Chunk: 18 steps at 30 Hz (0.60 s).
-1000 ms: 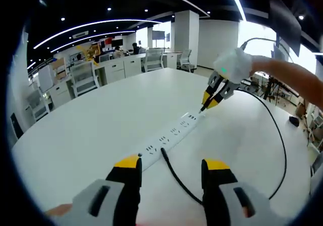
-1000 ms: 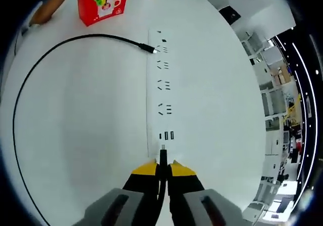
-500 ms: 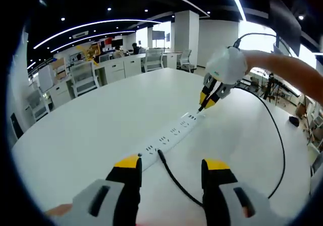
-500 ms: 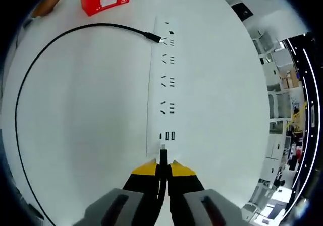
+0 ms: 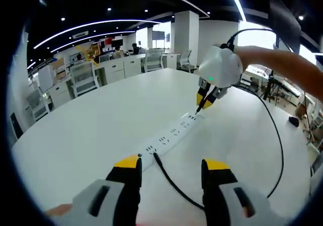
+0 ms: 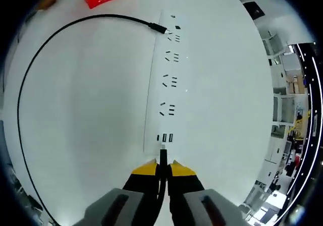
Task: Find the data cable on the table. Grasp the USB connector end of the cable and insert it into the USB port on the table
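Cable [image 6: 20, 100]: one; strip [image 6: 169, 79]: three USB ports.

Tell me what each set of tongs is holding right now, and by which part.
The right tongs pinch the black data cable just behind its USB connector, above the power strip. The left tongs are open, holding nothing.
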Motion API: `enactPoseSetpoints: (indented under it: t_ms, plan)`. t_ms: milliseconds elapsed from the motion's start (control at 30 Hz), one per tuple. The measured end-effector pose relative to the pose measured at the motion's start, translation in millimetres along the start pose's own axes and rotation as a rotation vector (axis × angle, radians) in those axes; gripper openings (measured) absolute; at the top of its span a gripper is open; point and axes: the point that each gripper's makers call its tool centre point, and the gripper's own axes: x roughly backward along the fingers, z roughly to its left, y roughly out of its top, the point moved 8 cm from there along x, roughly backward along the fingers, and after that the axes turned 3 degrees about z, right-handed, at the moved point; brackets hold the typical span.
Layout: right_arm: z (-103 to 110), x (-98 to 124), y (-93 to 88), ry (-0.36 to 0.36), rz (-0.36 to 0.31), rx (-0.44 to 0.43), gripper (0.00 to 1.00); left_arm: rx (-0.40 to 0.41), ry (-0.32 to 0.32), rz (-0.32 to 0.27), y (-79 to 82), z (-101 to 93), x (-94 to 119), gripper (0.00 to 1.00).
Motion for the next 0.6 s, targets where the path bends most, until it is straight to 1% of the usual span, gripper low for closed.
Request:
enactPoseSetpoints:
  t_ms: [167, 433, 600]
  plan:
    - [-1.5, 0.1, 4.0, 0.016, 0.011, 0.009, 0.09, 0.0, 0.0, -0.001, -0.3, 0.0, 0.3, 0.47]
    - [-11.0, -1.8, 14.1, 0.077, 0.039, 0.029, 0.09, 0.001, -0.001, 0.0, -0.8, 0.5, 0.6, 0.47]
    - [-11.4, -2.6, 21.5, 0.092, 0.041, 0.043, 0.09, 0.0, 0.0, 0.0, -1.0, 1.1, 0.7, 0.47]
